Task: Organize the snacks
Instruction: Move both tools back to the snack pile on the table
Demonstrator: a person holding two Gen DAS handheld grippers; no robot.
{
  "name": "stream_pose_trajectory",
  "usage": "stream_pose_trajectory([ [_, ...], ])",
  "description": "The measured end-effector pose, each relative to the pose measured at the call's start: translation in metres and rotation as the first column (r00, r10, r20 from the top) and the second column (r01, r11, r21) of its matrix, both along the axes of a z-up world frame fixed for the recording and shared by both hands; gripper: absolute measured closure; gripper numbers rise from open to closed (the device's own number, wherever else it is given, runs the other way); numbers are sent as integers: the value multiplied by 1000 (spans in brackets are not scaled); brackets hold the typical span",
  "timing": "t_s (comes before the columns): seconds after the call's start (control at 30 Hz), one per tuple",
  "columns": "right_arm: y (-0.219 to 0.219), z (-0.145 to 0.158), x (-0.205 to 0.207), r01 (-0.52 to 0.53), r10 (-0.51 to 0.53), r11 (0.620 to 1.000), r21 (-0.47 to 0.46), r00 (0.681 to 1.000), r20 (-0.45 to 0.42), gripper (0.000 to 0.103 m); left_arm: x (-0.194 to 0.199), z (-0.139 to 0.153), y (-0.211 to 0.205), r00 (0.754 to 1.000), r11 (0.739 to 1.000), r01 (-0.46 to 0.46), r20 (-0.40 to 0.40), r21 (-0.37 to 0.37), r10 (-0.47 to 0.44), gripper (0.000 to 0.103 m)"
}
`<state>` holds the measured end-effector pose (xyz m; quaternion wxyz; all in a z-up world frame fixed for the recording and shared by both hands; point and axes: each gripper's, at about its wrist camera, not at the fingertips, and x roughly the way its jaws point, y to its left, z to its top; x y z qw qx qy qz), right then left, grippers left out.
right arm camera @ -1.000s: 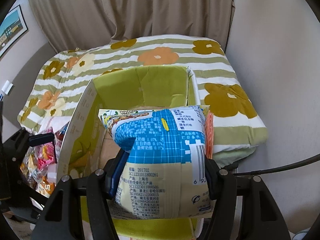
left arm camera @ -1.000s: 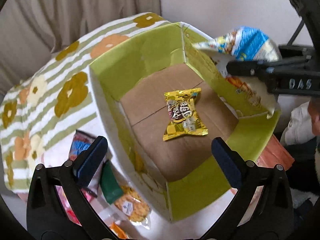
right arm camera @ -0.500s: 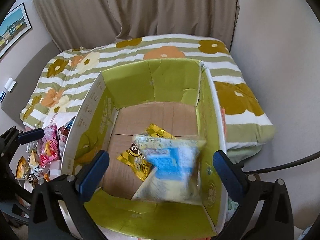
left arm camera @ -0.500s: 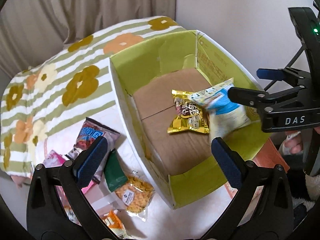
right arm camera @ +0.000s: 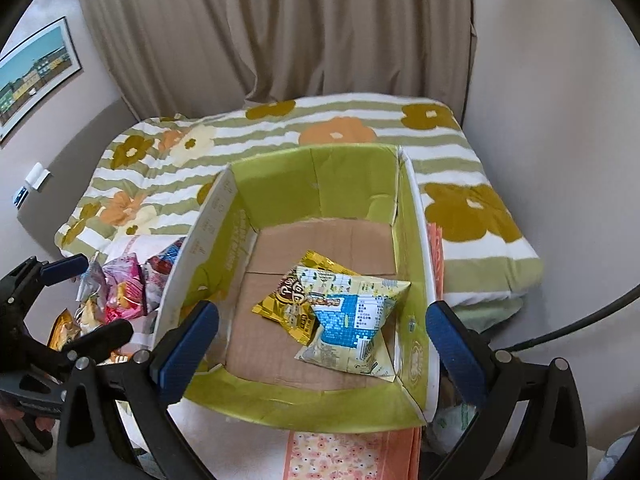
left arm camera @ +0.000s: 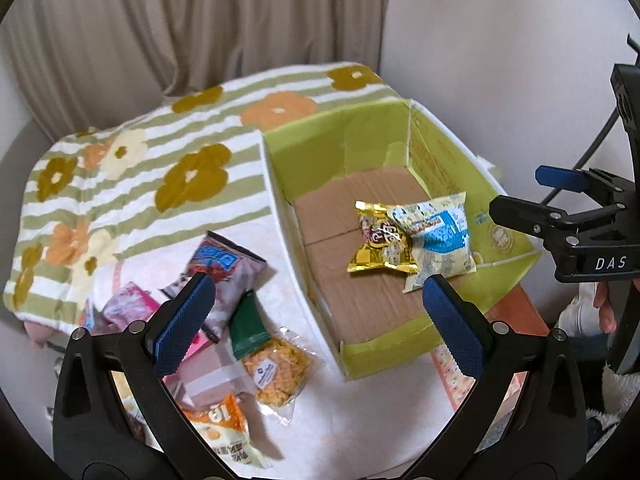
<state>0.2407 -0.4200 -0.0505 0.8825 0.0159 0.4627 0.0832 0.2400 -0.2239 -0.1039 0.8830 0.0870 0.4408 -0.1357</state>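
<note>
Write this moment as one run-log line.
box: gold packet, blue-and-yellow bag inside | right gripper: open, empty | left gripper: open, empty | loose snacks: beside box

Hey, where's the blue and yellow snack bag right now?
The blue and yellow snack bag lies inside the green box, in its near right corner in the right wrist view, overlapping the gold packet on the cardboard floor.
</note>
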Motion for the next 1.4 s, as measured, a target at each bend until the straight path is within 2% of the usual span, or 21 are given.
stream_pose_trajectory([
  [0.17, 12, 14, -10, -55, 55, 998, 6, 997, 45, 0, -21, 15, 18, 997, 997, -71, 45, 6, 70, 0],
  [0.43, 55, 30, -26, -147, 145, 989, 12, 985, 90, 0, -47, 18, 66, 987, 988, -155, 50, -23, 156, 0],
  [0.7, 132, 27, -45, -187, 184, 982, 22, 976, 114, 0, -75, 14, 158, 973, 974, -225, 53, -11, 225, 0],
  [0.87, 191, 6, -59, -196, 192, 979, 62, 979, 67, 0, -91, 6, 234, 964, 965, -263, 30, 12, 263, 0],
  [1.03, 238, -25, -75, -177, 178, 980, 87, 984, 0, 0, -97, -19, 298, 962, 962, -273, -20, 18, 273, 0],
  [1.23, 275, -76, -95, -114, 126, 987, 110, 986, -112, 0, -95, -62, 345, 968, 974, -226, -111, -12, 223, 0],
  [1.4, 282, -115, -102, -50, 77, 988, 146, 980, -182, 0, -88, -98, 356, 972, 987, -159, -180, -27, 152, 0],
])
